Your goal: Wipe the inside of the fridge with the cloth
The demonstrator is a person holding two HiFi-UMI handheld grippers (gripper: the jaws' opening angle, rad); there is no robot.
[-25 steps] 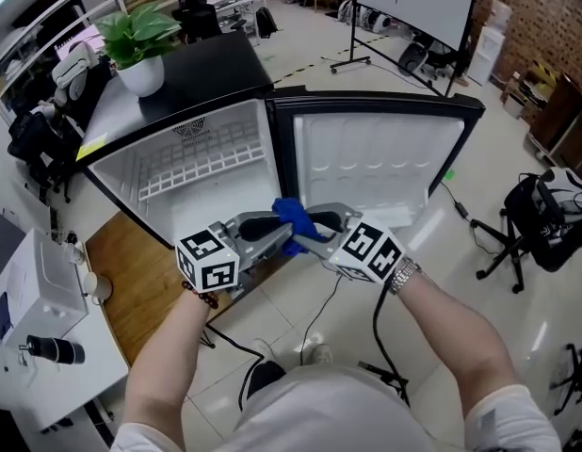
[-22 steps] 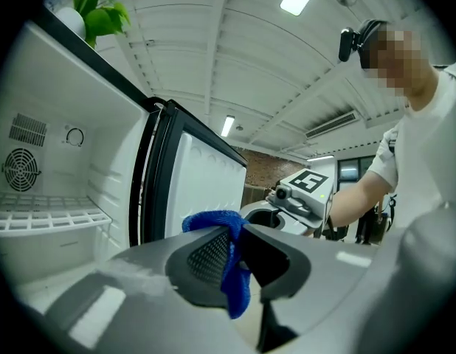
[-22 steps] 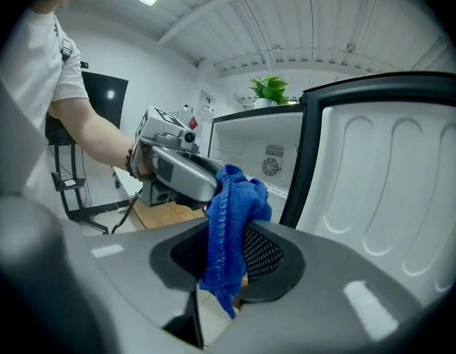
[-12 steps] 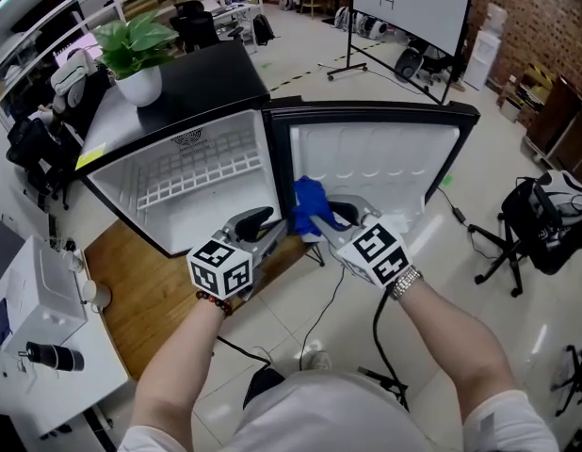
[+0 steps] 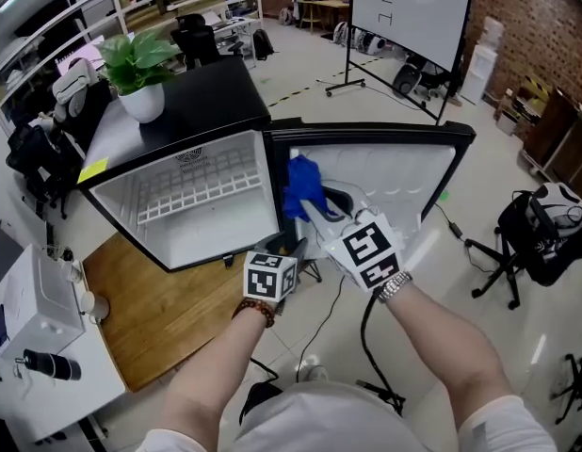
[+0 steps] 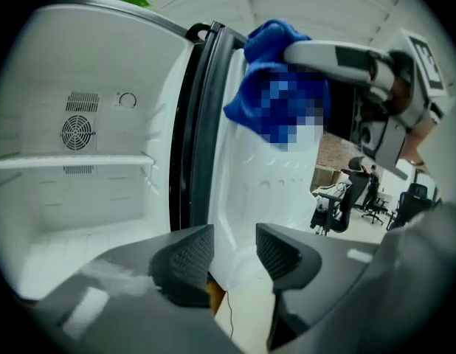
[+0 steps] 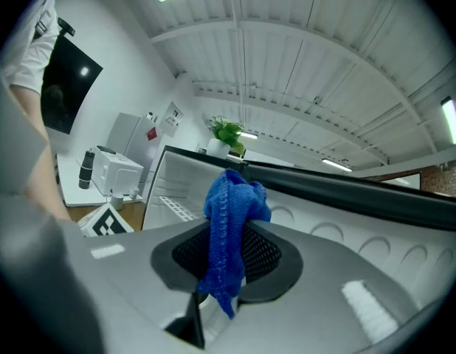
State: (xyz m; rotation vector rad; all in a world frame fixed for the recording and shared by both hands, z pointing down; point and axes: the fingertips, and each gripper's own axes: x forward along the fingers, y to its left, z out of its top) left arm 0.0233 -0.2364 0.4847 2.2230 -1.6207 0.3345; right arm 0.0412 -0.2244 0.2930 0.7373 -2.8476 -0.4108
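The small fridge (image 5: 192, 224) stands open, white inside, with a wire shelf (image 5: 197, 179) and its door (image 5: 395, 172) swung to the right. My right gripper (image 5: 315, 205) has just closed on the blue cloth (image 5: 300, 186) and holds it up in front of the door's inner face. The cloth (image 7: 229, 220) hangs pinched between its pads. My left gripper (image 5: 293, 250) sits lower, near the fridge's bottom corner. Its jaws (image 6: 234, 253) have just been opening and nothing is between them. From there the cloth (image 6: 272, 43) shows above, beside the fridge's inside (image 6: 80, 198).
A potted plant (image 5: 136, 50) stands on the fridge's black top. A wooden board (image 5: 150, 299) lies on the floor at left, next to a white table (image 5: 37, 299). A cable (image 5: 319, 318) runs over the tiles. A whiteboard stand (image 5: 409, 8) and a black chair (image 5: 545, 224) stand further off.
The cloth passed from my left gripper to my right. The left gripper opened and dropped down; the right gripper closed on the cloth and rose toward the fridge door.
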